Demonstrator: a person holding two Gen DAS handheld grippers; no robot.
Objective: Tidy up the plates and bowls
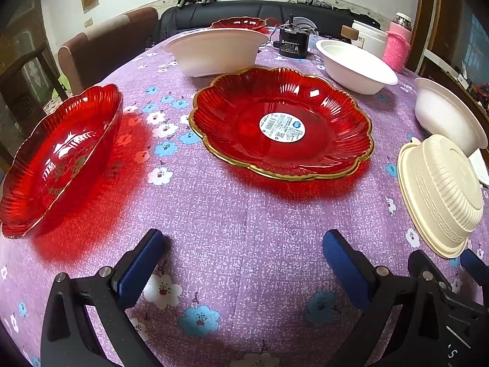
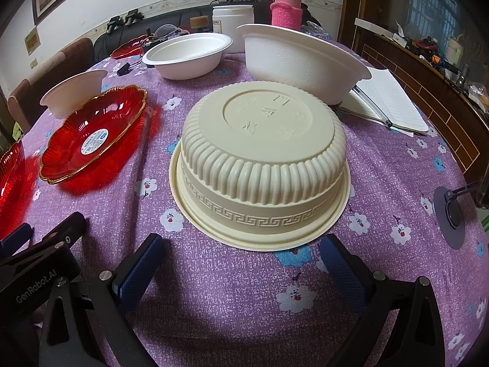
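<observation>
Your right hand-held gripper point(image 2: 241, 257): jaws wide, empty. Upturned cream bowl point(image 2: 259, 165) sits just ahead, centred. Left hand-held gripper point(image 1: 244, 253) likewise wide, empty; gold-rimmed red plate point(image 1: 281, 122) farther ahead.

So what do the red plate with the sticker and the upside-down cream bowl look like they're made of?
The red plate looks like clear glass or hard plastic: see-through, glossy highlights, gilt rim. The cream bowl looks like matte moulded plastic, or possibly pressed fibre: opaque, with crisp ribs and embossed marks on its base.
</observation>
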